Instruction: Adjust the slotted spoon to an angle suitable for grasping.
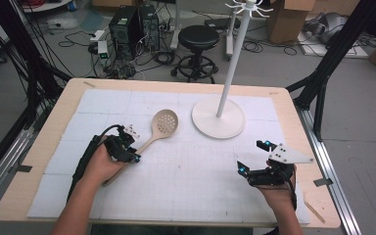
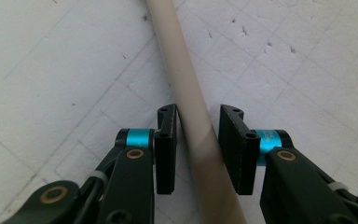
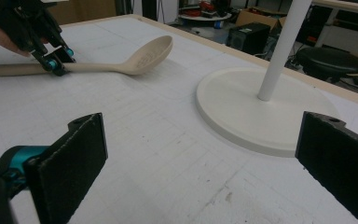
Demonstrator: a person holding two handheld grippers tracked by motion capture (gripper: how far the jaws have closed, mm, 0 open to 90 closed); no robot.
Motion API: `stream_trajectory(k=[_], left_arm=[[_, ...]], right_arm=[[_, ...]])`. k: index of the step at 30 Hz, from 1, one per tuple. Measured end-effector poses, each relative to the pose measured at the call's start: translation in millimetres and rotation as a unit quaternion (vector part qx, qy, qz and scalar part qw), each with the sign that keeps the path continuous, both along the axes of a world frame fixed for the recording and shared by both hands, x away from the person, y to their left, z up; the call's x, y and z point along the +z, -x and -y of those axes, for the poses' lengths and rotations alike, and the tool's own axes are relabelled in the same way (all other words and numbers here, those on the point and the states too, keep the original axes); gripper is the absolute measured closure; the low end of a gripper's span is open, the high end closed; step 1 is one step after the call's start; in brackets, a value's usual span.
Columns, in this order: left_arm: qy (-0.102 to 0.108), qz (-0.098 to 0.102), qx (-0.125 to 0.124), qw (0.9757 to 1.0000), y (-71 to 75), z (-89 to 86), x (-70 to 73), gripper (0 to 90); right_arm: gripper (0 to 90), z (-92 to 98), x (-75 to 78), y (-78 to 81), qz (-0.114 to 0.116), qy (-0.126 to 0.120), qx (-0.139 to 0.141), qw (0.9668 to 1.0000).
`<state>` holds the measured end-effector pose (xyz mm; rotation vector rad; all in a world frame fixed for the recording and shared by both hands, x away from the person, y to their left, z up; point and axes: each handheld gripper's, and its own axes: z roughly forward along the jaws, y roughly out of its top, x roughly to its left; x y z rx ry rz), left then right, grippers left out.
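Slotted spoon (image 1: 157, 128) lies flat on white mat (image 1: 200, 171), bowl near stand base (image 1: 219, 119). Your left gripper (image 1: 129, 154) straddles handle mid-length, jaws close beside it, small gap on one side. Your right gripper (image 1: 252, 156) hovers wide apart, holding nothing.

Table (image 1: 39, 161): pale wood rim, bare along the edges around my work surface.
Mat (image 1: 200, 176): white gridded sheets covering most of the tabletop, scuffed and pitted up close.
Thin wooden stick (image 1: 316, 211): lying on the bare rim at my near right corner.
Stool (image 1: 199, 36): black, round seat, on the floor beyond the far edge.
Computer towers (image 1: 127, 24): two dark boxes, left of the stool.
Cables (image 1: 78, 36): loose on the grey floor near the towers.
Cardboard box (image 1: 286, 19): far right, behind the table.
Black frame struts (image 1: 333, 54): slanting down at my right.
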<state>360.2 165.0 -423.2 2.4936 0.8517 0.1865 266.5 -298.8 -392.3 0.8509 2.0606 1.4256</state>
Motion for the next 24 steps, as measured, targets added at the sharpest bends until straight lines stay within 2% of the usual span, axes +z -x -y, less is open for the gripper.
stream_trajectory(k=[6, 7, 9, 10, 17, 21, 24], left_arm=[[-0.002, -0.001, 0.002, 1.0, 1.2, 0.9, 0.7, 72.7], [0.003, 0.0, 0.0, 1.0, 2.0, 1.4, 0.2, 74.5], [-0.008, 0.011, -0.019, 0.9997, 3.5, 2.1, 0.6, 75.5], [-0.01, 0.01, -0.022, 0.9997, 3.4, 2.0, 1.0, 75.6], [-0.011, 0.008, -0.025, 0.9996, 6.6, 4.1, 1.7, 75.6], [0.001, -0.007, -0.063, 0.998, 9.8, 9.2, 2.2, 75.6], [0.011, -0.003, -0.09, 0.9959, 14.6, 18.4, 2.5, 75.6]], right_arm=[[0.8, 0.0, -0.8, 0.1, -0.001, 0.002, -0.001, 1.0], [0.8, 0.2, -1.2, -0.1, -0.001, 0.002, 0.0, 1.0], [0.8, 0.7, -1.7, -0.1, -0.003, 0.003, -0.002, 1.0], [0.8, 1.2, -2.1, -0.3, -0.003, 0.002, -0.001, 1.0], [0.8, 2.7, -2.6, 0.1, -0.003, 0.001, -0.004, 1.0], [0.9, 3.1, -2.6, 0.2, -0.004, 0.0, -0.004, 1.0], [0.8, 3.0, -2.5, 0.4, -0.004, -0.001, -0.003, 1.0]])
